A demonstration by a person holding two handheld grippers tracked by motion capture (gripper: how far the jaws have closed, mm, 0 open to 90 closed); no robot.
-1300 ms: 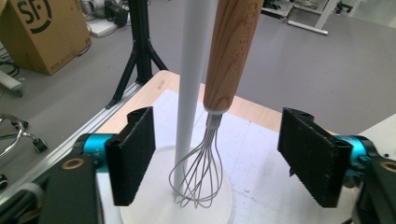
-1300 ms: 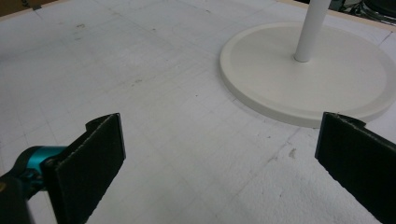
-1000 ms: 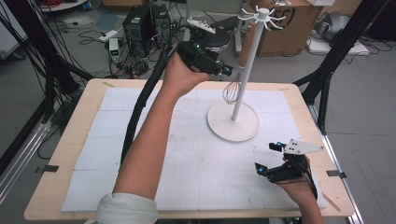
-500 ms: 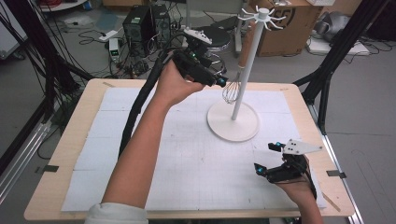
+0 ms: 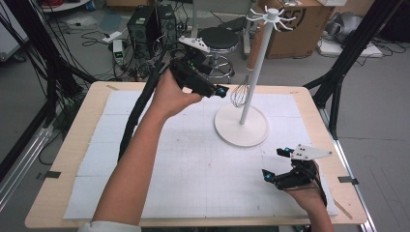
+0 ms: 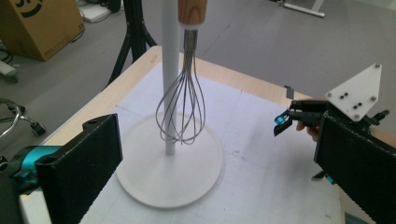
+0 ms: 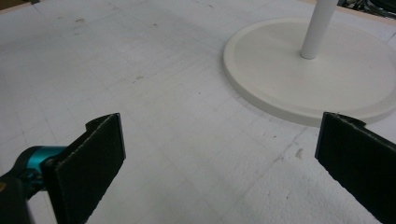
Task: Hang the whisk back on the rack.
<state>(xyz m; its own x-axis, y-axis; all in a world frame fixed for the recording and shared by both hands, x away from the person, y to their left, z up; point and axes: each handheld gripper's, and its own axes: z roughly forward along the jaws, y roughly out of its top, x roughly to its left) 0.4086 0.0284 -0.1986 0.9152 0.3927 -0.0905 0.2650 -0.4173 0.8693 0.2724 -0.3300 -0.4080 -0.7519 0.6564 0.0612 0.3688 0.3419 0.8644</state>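
A metal whisk (image 5: 239, 95) with a wooden handle hangs from the top of a white hook stand (image 5: 256, 63), its wires just above the round base (image 5: 241, 128). My left gripper (image 5: 218, 90) is held in the air just left of the whisk, open, with nothing between its jaws. In the left gripper view the whisk (image 6: 180, 109) hangs ahead of that gripper (image 6: 215, 172), beside the pole. My right gripper (image 5: 275, 163) rests open at the table's front right, empty. Its own view puts the stand base (image 7: 280, 70) ahead of the right gripper (image 7: 219, 158).
White gridded paper (image 5: 183, 164) covers the wooden table (image 5: 72, 145). A black cable (image 5: 138, 111) trails from the left gripper across the left side. Beyond the far edge are a stool (image 5: 220, 38), a cardboard box (image 5: 300, 26) and electronics on the floor.
My left gripper has drawn back from the stand, moving left and a little lower. The whisk still hangs in place. The right gripper has not moved.
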